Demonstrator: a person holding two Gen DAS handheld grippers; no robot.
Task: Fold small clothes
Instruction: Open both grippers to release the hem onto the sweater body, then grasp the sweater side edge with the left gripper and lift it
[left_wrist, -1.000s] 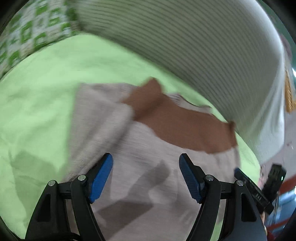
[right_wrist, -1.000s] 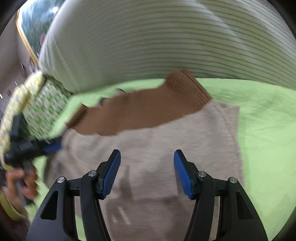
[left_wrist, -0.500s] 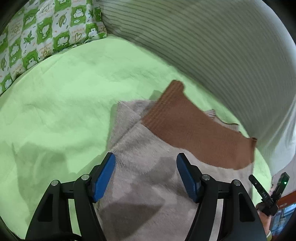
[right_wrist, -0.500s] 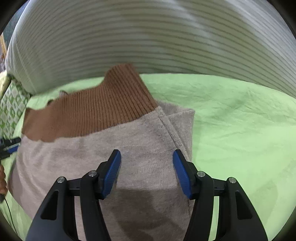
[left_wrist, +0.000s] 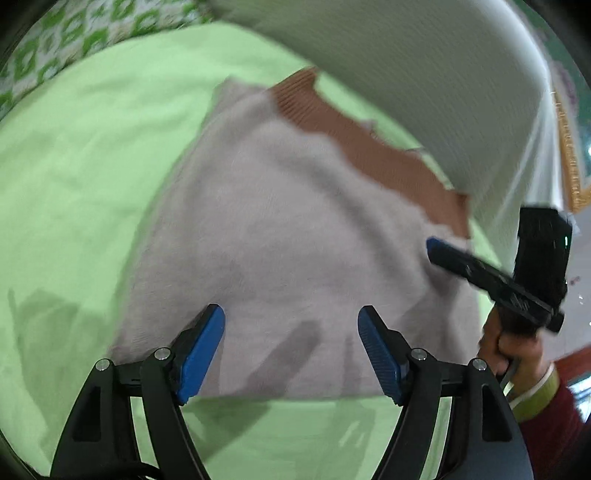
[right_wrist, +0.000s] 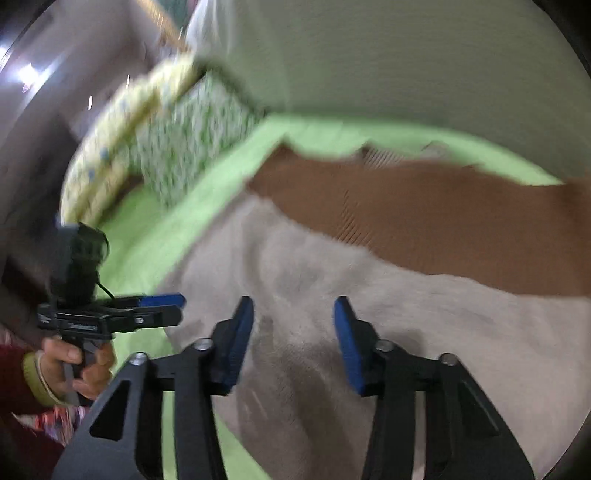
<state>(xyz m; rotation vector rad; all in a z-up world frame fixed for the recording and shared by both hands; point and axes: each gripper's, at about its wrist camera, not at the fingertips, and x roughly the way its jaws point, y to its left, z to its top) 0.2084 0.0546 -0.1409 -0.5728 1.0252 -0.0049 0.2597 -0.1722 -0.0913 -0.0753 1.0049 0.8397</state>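
A small beige knit garment (left_wrist: 288, 236) with a brown ribbed band (left_wrist: 369, 147) along its far edge lies folded flat on a green sheet (left_wrist: 81, 155). My left gripper (left_wrist: 291, 350) is open and empty, hovering over the garment's near edge. My right gripper (right_wrist: 293, 339) is open and empty above the garment's (right_wrist: 369, 295) left part, with the brown band (right_wrist: 443, 221) beyond it. The right gripper also shows in the left wrist view (left_wrist: 443, 254) over the garment's right edge. The left gripper shows in the right wrist view (right_wrist: 162, 308) at the left.
A large striped white cushion (left_wrist: 406, 55) rises right behind the garment. A green-patterned pillow (right_wrist: 184, 147) lies at the far left of the sheet. Both views are blurred by motion.
Both grippers have pulled back and swung over the garment: the left view now shows its near edge, the right view has turned left. Both stay open and empty.
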